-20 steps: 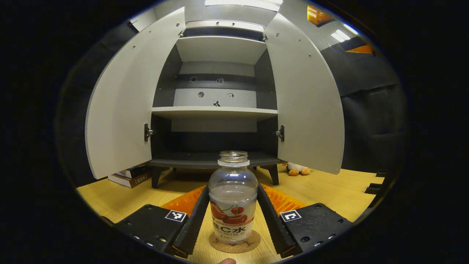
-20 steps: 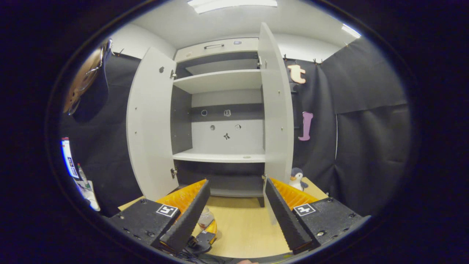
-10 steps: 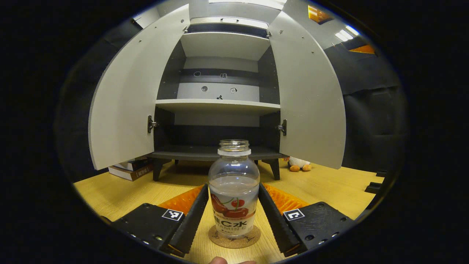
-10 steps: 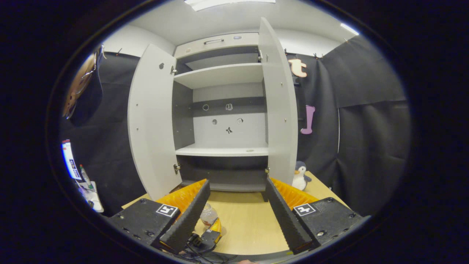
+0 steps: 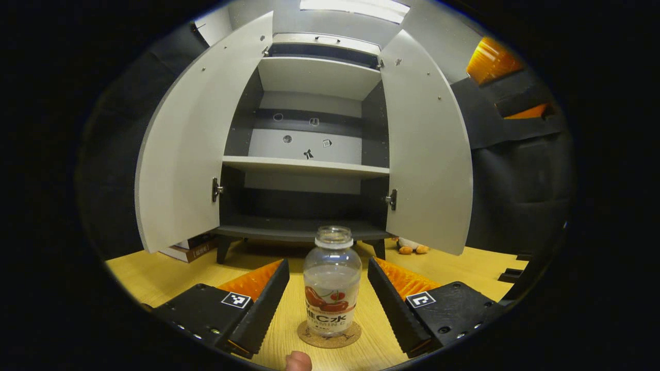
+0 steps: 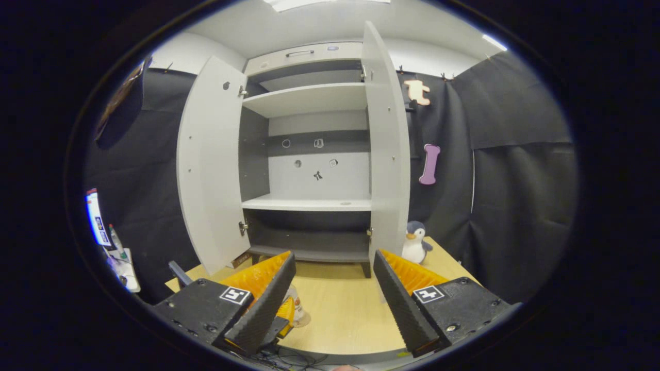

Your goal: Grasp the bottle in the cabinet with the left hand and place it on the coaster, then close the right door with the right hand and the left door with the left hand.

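My left tool stands wide, both fingers clear of the drink bottle, which sits upright on the cork coaster (desk underneath). My right tool is wide and empty. Beyond, the cabinet has both doors open.
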`<act>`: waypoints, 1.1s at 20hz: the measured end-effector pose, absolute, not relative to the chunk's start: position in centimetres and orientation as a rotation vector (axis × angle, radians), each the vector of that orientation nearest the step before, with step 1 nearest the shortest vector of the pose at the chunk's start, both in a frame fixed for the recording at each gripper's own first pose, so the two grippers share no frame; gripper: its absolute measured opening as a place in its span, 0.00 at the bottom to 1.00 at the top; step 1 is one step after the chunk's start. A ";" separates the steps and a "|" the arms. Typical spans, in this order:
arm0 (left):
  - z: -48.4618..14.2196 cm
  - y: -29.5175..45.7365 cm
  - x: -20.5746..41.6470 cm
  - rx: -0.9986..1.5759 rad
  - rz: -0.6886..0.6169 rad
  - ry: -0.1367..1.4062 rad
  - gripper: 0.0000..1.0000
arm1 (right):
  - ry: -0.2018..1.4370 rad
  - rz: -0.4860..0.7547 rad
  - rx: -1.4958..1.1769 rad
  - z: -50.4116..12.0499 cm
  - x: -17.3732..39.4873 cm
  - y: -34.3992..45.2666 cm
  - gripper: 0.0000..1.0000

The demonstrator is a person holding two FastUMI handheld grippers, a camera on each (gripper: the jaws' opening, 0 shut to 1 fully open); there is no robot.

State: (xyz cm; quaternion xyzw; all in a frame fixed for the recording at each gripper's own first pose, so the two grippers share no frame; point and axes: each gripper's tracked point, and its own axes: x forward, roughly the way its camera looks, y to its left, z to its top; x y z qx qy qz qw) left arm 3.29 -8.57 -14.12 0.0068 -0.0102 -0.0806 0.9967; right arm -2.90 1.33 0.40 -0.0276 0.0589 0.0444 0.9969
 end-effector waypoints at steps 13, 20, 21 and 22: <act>3.1 -4.6 1.3 0.024 -0.102 -0.097 0.93 | -0.065 0.041 0.027 6.1 -1.7 -2.5 0.99; 3.4 -2.9 0.8 0.005 -0.072 -0.054 0.94 | -0.207 -0.027 0.052 14.6 1.2 -9.4 0.97; 3.2 -2.5 0.7 0.016 -0.056 -0.052 0.93 | -0.203 -0.052 0.047 15.4 2.2 -11.2 0.99; 3.1 -2.3 0.6 0.023 -0.045 -0.057 0.93 | -0.205 -0.071 0.049 16.3 3.3 -12.8 0.99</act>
